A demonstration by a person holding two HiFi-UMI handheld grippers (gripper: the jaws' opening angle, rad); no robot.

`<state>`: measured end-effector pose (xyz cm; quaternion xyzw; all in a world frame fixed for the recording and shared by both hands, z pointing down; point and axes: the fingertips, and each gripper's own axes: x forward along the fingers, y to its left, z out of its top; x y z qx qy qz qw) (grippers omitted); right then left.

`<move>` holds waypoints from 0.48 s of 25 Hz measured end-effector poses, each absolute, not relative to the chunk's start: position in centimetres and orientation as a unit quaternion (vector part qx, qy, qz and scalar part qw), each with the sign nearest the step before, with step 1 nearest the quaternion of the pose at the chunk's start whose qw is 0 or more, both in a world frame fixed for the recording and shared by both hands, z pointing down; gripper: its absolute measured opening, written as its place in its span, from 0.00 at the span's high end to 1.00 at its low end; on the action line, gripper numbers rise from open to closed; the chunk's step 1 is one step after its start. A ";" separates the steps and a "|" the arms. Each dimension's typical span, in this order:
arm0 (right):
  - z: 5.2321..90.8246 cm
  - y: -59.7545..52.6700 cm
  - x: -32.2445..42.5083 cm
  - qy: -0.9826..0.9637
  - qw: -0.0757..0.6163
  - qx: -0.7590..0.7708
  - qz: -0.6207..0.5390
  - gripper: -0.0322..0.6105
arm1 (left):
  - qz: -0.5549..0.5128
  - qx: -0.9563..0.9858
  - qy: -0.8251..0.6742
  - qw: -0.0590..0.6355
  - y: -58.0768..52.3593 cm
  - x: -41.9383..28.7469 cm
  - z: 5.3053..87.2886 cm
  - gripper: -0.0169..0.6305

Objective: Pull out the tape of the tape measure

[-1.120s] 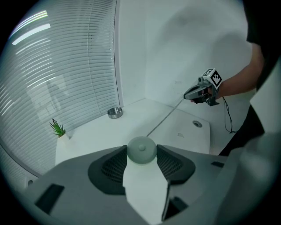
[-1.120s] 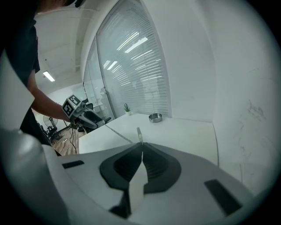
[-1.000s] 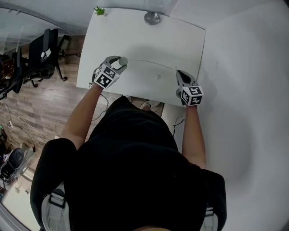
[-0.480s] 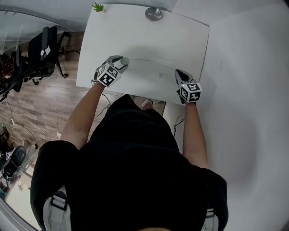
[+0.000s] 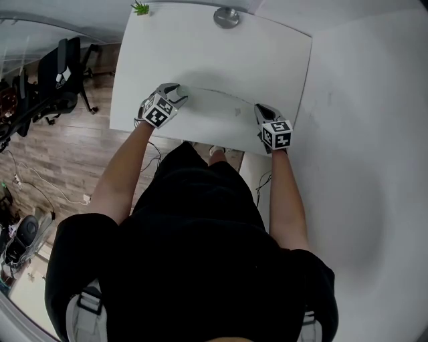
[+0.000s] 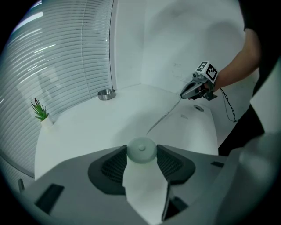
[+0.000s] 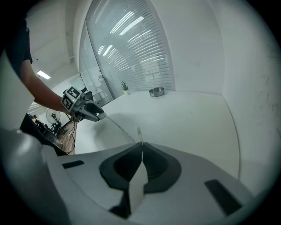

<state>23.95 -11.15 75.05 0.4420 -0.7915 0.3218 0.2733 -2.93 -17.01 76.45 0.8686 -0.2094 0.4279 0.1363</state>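
The tape measure (image 5: pixel 182 90) is a small round white case, and my left gripper (image 5: pixel 178 93) is shut on it above the white table (image 5: pixel 200 47). In the left gripper view the case (image 6: pixel 141 150) sits pinched between the dark pads (image 6: pixel 113 166). A thin pale tape (image 5: pixel 221 95) runs from the case across to my right gripper (image 5: pixel 258 109), which is shut on the tape's end (image 7: pixel 139 133). The drawn-out tape (image 6: pixel 163 117) leads to the right gripper (image 6: pixel 192 90). From the right gripper view, the tape (image 7: pixel 117 126) reaches back to the left gripper (image 7: pixel 90 112).
A metal bowl (image 5: pixel 226 17) and a small green plant (image 5: pixel 140 8) stand at the table's far edge. An office chair (image 5: pixel 57 77) and cables are on the wood floor to the left. A white wall (image 5: pixel 361 133) rises to the right of the table.
The right gripper has drifted slightly left, toward the left gripper, still gripping the tape end. The left gripper holds the case in about the same place.
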 end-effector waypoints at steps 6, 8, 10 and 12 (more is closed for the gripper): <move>76.7 -10.5 24.3 -0.778 0.303 0.442 0.329 0.93 | 0.438 0.863 -0.208 0.141 -16.8 -3.0 77.4 0.63; 76.9 -10.3 24.2 -0.776 0.309 0.439 0.331 0.93 | 0.441 0.863 -0.205 0.140 -16.6 -2.8 77.5 0.63; 77.1 -10.2 24.3 -0.773 0.314 0.438 0.336 0.93 | 0.444 0.862 -0.201 0.137 -16.5 -2.6 77.6 0.63; 77.5 -10.2 24.5 -0.768 0.320 0.438 0.340 0.93 | 0.447 0.861 -0.199 0.137 -16.5 -2.4 77.8 0.63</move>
